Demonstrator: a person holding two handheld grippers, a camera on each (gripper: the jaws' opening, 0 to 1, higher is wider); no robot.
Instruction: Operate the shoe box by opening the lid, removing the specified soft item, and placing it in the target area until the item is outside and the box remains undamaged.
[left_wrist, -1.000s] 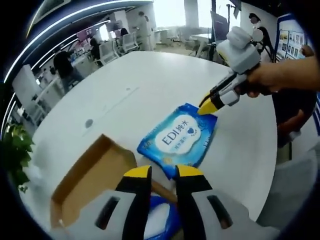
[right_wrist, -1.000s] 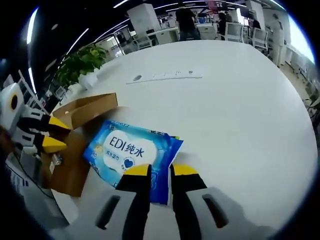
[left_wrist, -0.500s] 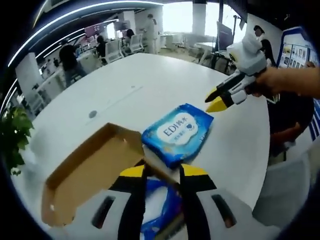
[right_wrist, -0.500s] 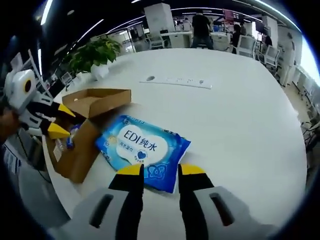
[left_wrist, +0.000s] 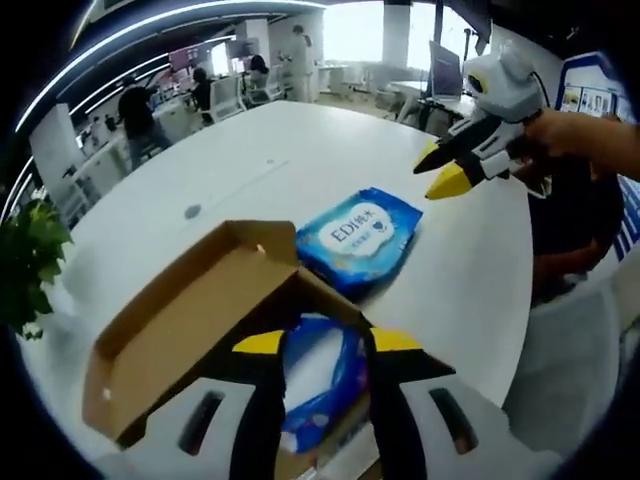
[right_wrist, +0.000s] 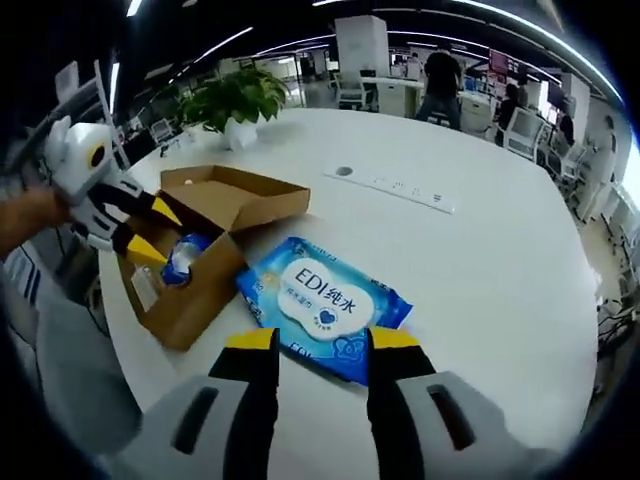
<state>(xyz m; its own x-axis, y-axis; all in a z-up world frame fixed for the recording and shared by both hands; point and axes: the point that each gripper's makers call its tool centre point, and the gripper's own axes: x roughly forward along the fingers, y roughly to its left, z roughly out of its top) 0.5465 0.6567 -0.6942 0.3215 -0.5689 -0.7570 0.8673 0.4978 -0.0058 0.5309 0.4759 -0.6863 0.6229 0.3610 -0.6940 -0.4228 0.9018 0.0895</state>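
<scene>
A blue wet-wipes pack (right_wrist: 323, 315) lies flat on the white round table (right_wrist: 500, 270), just right of the open cardboard shoe box (right_wrist: 205, 260) and outside it. Its white label reads "EDI" followed by Chinese characters, with a small heart and a line of finer print too small to read. In the left gripper view the same pack (left_wrist: 360, 238) sits just beyond the box's far edge (left_wrist: 180, 330). The lid (right_wrist: 235, 195) is folded back, and a second blue packet (left_wrist: 320, 375) rests inside the box.

The right gripper (right_wrist: 318, 342) hangs above the pack's near edge, jaws parted and holding nothing. The left gripper (left_wrist: 317, 345) hovers over the box opening, jaws likewise apart and empty; from the right gripper view it (right_wrist: 155, 232) shows at the box's left end.

A flush power strip (right_wrist: 400, 188) and a round grommet (right_wrist: 345, 171) are set into the tabletop. A potted plant (right_wrist: 235, 100) stands at the table's far side. Beyond are office desks, chairs and standing people under long ceiling light strips.
</scene>
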